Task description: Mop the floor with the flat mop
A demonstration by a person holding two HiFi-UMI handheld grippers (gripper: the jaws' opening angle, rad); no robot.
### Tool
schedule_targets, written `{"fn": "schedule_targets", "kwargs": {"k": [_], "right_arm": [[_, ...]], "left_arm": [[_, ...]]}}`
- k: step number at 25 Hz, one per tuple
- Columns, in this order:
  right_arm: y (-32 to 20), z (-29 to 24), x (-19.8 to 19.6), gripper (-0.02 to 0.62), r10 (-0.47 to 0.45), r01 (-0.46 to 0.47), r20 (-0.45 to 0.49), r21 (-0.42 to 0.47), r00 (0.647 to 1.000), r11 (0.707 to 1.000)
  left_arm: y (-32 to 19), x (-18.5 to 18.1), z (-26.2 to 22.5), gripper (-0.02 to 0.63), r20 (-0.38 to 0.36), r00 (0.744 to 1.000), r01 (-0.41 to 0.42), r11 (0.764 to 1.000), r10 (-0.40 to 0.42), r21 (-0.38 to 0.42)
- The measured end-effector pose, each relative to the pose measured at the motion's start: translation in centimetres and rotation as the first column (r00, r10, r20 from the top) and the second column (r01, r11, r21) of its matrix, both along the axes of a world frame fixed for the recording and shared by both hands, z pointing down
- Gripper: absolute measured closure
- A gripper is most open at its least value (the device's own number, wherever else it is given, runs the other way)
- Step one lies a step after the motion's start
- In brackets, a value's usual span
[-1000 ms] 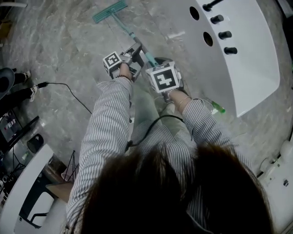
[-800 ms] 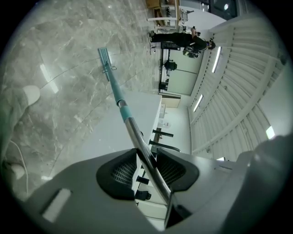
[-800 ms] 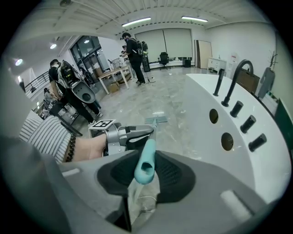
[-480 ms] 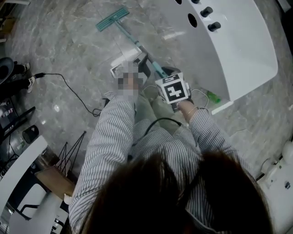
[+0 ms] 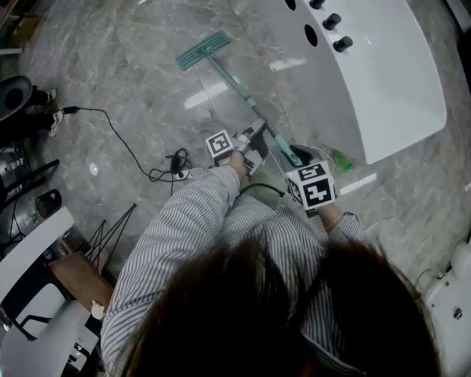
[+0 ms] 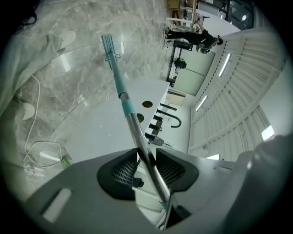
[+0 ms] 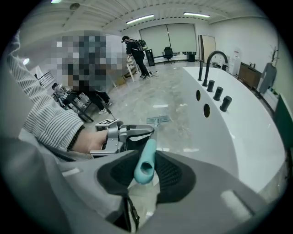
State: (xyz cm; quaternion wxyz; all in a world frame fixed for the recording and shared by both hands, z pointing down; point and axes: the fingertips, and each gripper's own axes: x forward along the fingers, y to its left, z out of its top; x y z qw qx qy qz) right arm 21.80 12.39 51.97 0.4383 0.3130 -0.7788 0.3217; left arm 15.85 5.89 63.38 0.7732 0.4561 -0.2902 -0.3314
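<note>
The teal flat mop (image 5: 203, 51) has its rectangular head lying flat on the grey marbled floor (image 5: 132, 88), well out ahead of the person and close by the curved side of the big white bathtub (image 5: 390, 96); from the head its pole slants back and up towards the two grippers.

The left gripper (image 5: 254, 143) sits lower on the pole, its dark ribbed pads pressed in on the bare silver metal just below where the teal sleeve ends; the pole runs straight out between the jaws towards the mop head.

The right gripper (image 5: 298, 156) is behind it and nearer the tub, pinching the rounded teal end grip of the handle between its pads; the hollow tip of the grip pokes out just past them.

Both arms are in grey-and-white striped sleeves (image 5: 184, 221); black tap fittings (image 5: 333, 20) stand on the tub's rim; a thin black cable (image 5: 125, 143) trails across the floor to the person's left; a small green object (image 5: 341, 158) lies by the foot of the tub, too small to identify.
</note>
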Motion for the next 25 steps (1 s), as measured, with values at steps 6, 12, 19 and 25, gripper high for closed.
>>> {"fn": "schedule_targets", "kwargs": {"k": [6,12,19,25], "right_arm": [[2.0,-2.2,3.4,0.483,-0.003,0.003,0.008,-0.009,1.000,1.000],[0.9,-3.2,3.8,0.485,0.046,-0.046,0.007,0.005,0.999,0.999],[-0.5,-4.4,2.7,0.485,0.061,-0.061,0.009,0.055,0.998,0.997],[0.4,-4.0,2.9,0.485,0.058,-0.059,0.026,0.050,0.998,0.997]], "left_arm": [[2.6,3.6,-1.7,0.463,0.013,0.985,-0.170,0.985,0.170,-0.008],[1.3,4.5,-3.1,0.451,-0.068,0.983,-0.167,0.986,0.168,0.022],[-1.1,4.4,-3.5,0.430,-0.177,0.966,-0.182,0.981,0.190,0.059],[-0.4,4.8,-3.3,0.422,-0.122,0.954,-0.268,0.961,0.275,0.073]]}}
